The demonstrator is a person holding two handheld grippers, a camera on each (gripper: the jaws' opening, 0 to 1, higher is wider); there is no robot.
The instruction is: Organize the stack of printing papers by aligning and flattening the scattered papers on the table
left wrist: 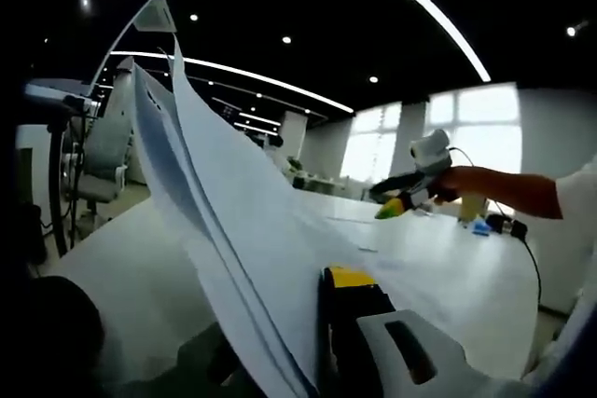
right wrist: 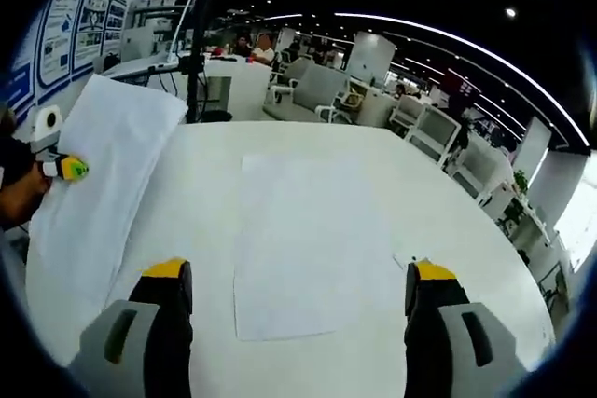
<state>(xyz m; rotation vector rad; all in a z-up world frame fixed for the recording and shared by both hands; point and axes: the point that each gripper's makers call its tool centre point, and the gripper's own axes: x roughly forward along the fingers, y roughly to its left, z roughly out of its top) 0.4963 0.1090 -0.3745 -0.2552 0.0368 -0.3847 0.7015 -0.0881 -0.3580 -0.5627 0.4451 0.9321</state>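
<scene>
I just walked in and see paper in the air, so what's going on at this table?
A person is tidying printing paper on a white table with two tools. The left hand-held gripper is shut on a bundle of sheets, lifting them off the table at a slant. The right hand-held gripper hovers open above a single sheet lying flat on the tabletop, touching nothing.

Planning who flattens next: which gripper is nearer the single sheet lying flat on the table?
Right. The right gripper hovers open just short of the flat sheet, its jaws straddling the near edge. The left gripper is off to the side, clamping the lifted papers.
</scene>
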